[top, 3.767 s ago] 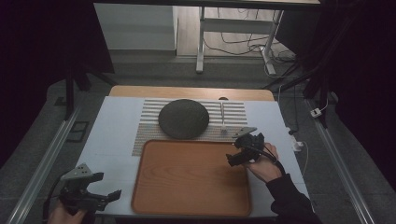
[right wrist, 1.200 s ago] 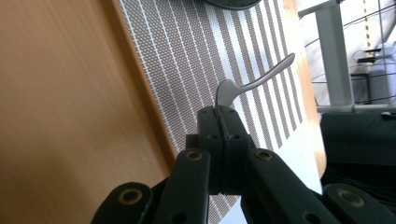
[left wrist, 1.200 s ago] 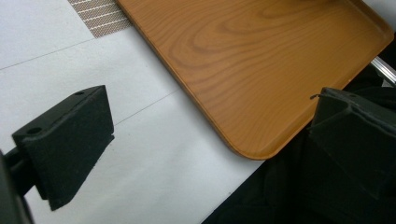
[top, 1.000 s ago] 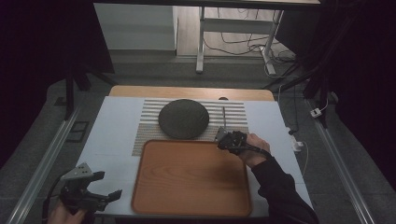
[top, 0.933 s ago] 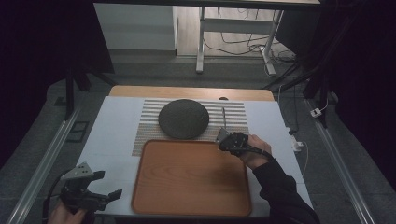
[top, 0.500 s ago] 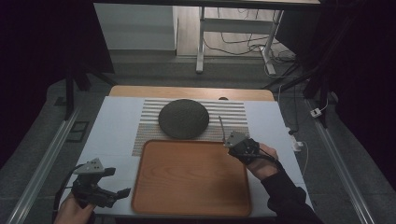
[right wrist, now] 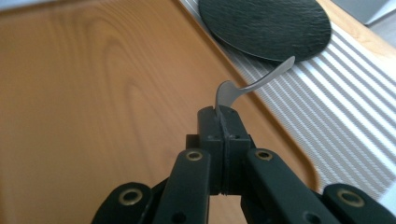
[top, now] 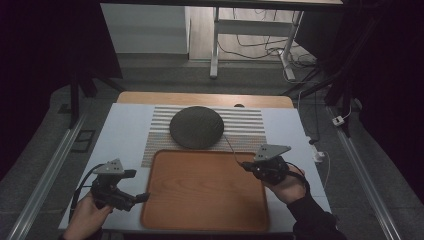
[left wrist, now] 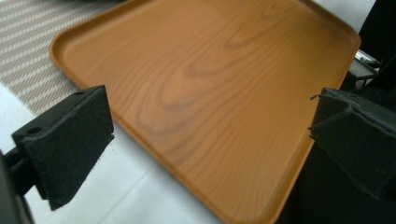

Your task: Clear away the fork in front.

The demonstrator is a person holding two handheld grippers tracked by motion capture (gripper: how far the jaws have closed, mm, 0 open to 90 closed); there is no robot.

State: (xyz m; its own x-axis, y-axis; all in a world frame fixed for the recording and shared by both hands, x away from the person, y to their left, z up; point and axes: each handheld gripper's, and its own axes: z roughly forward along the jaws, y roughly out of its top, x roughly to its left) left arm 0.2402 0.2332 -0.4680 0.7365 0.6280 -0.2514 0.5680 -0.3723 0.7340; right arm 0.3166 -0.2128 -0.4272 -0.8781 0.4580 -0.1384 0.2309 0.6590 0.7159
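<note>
Lab — rig table [top: 125, 130], floor cables [top: 260, 50].

Dark round plate [top: 196, 127]: lies on the striped mat, at its middle toward the far side.
Striped placemat [top: 250, 129]: flat on the white tabletop, just beyond the tray.
White tabletop [top: 122, 135]: under mat and tray.
Wooden strip [top: 150, 97]: along the table's far edge.
Desk legs [top: 215, 45]: on the floor beyond.
</note>
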